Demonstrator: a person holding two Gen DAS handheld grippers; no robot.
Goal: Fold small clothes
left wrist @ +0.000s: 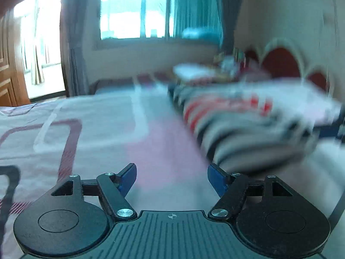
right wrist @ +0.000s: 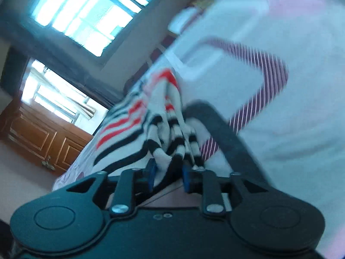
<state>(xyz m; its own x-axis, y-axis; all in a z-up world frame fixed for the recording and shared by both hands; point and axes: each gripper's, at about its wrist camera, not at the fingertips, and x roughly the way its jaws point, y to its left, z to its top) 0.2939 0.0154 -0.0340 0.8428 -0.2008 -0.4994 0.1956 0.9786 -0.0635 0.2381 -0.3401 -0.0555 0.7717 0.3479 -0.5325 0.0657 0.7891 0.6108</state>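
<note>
The right tongs (right wrist: pixel 167 177) are pinching a bunched striped top (right wrist: pixel 151 125); only the left view is showing the left tongs (left wrist: pixel 171 178) spread over the bed (left wrist: pixel 86 118), the top lying ahead-right, window (left wrist: pixel 133 15) beyond.

Here's the bed (left wrist: pixel 103 116), spread with a white and pink bedsheet (right wrist: pixel 291 112) carrying rounded maroon-striped rectangles. Beyond it, a bright window (left wrist: pixel 133 15) with a grey-blue curtain (left wrist: pixel 194 10) on its right side. Left, a wooden door (left wrist: pixel 8 71) beside a sunlit doorway. A red, scalloped headboard (left wrist: pixel 280 62) on the right (blurred), with clutter near it too smeared to name.
</note>
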